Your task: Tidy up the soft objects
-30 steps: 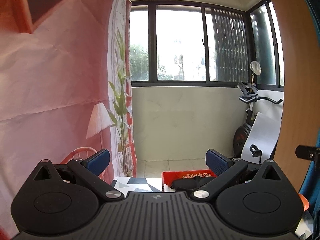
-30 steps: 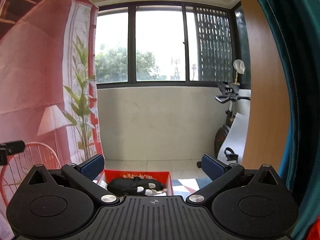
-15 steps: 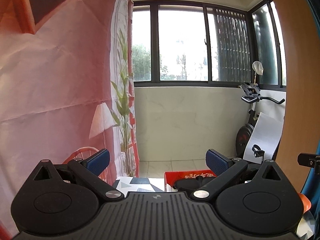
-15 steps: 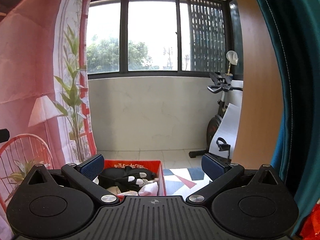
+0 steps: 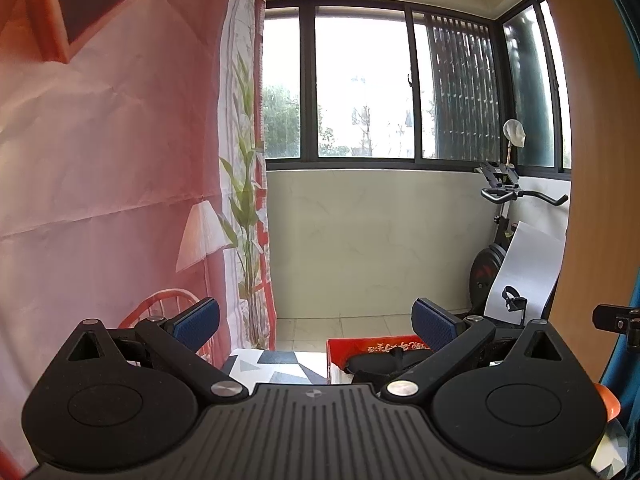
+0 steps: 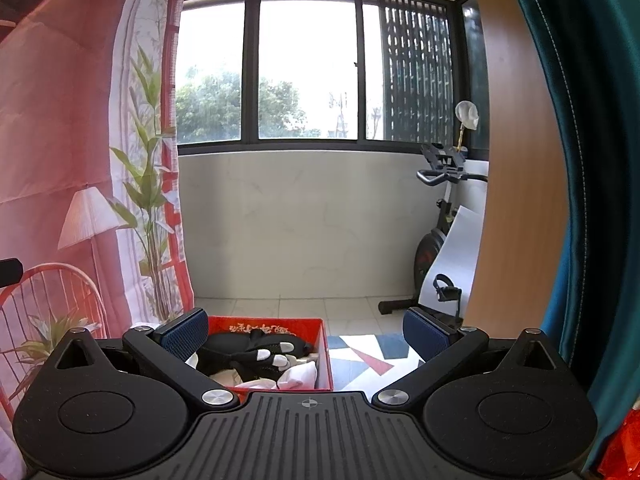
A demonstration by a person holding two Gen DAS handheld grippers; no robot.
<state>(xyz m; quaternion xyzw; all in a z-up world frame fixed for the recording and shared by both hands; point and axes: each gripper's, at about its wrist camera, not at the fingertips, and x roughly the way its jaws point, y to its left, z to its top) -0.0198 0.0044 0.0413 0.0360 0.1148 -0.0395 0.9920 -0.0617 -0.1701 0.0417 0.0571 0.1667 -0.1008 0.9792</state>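
I see a red box [image 6: 322, 344] with gold lettering on its inner wall, holding black gloves [image 6: 256, 354] with white fingertips and white cloth [image 6: 298, 374]. My grippers' pads [image 6: 186, 334] are dark blue on black arms. The surface under the box [image 6: 360, 356] shows white, blue, red and grey triangles.

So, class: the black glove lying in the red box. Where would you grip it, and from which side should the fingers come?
Grip the black glove across its bunched middle, coming from above. It lies flat on the other soft things inside the red box, whose upright walls block a sideways approach. The white fingertips look too thin to hold well.
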